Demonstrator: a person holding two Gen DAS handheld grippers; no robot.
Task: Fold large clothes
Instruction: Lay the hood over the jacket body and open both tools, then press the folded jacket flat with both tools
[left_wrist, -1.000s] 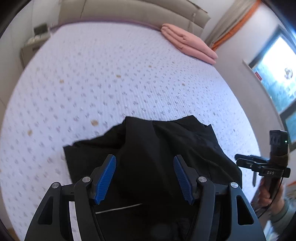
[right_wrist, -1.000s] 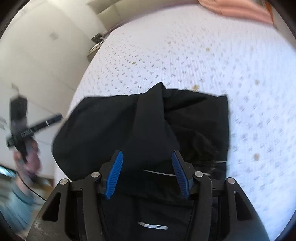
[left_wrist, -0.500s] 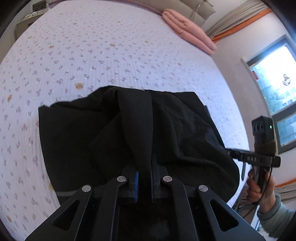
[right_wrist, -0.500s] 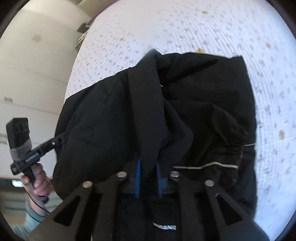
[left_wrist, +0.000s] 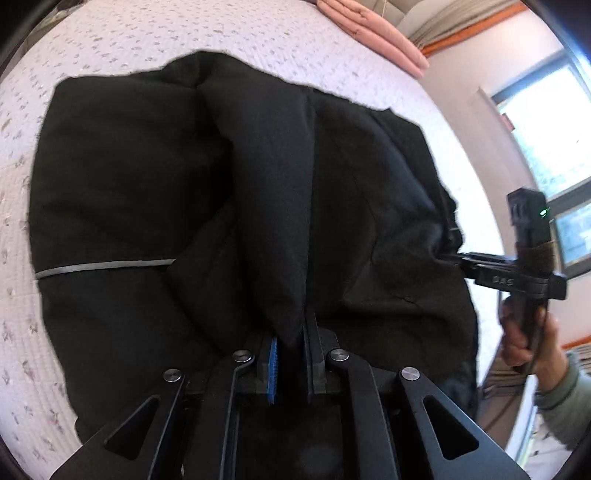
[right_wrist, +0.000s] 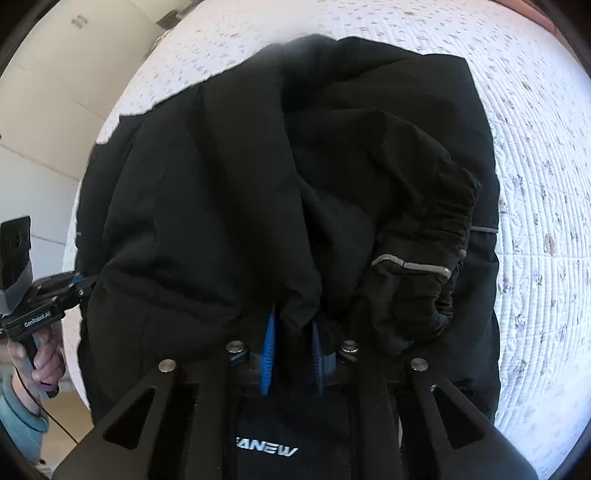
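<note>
My left tool (left_wrist: 291, 360) gripped a fold of the black jacket (left_wrist: 155, 177), with the cloth pinched between its blue pads (left_wrist: 272, 363); its jaws were opening slightly while the fold remained between them. My right tool (right_wrist: 291, 354) likewise gripped a bunched fold of the same jacket (right_wrist: 207, 192), its jaws also easing apart with the fabric between them. The jacket lay spread on the bed (left_wrist: 122, 40), on the white quilted cover with a small floral print, and filled most of both views. A grey reflective strip (left_wrist: 103, 266) ran across its left part in the left wrist view. In the right wrist view an elasticated cuff (right_wrist: 424, 240) with a grey band rested on top of the garment, and white lettering (right_wrist: 266, 451) showed below the tool. A folded pink blanket (left_wrist: 373, 35) lay at the far edge of the bed. My right hand (left_wrist: 524, 339) was visible beside the jacket's edge, and my left hand (right_wrist: 44, 354) appeared in the right wrist view.
</note>
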